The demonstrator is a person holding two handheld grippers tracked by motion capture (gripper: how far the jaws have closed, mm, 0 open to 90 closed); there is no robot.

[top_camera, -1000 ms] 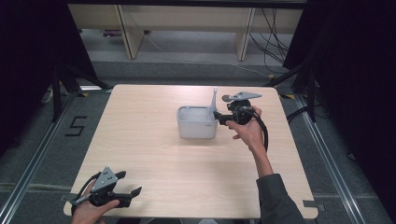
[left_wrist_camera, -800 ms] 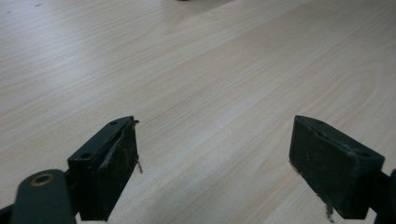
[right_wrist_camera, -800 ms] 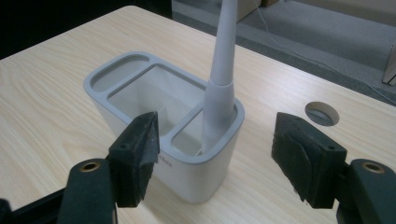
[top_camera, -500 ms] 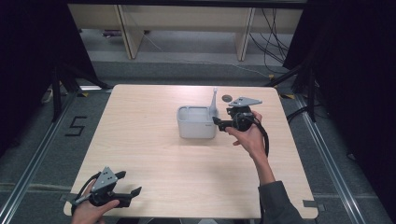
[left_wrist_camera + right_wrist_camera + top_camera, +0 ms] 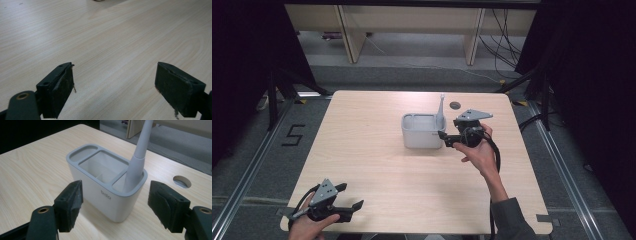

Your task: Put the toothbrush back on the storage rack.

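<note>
the holder (image 5: 422,131) stands just past the middle of the table (image 5: 377,165), directly in front of the right gripper (image 5: 446,138), whose jaws point at its right end and stop just short of it. in the right gripper view the holder (image 5: 106,182) sits beyond the tips, not between them; the jaws stand wide with nothing gripped, and they have just been opening. the handle (image 5: 138,157) rises from the holder's end slot and leans away. the holder is a pale grey, rounded box with three slots: a wide middle one and a narrow one at each end. the left gripper (image 5: 346,204) rests at the table's near left corner, well apart from the holder, jaws wide over bare wood.
</note>
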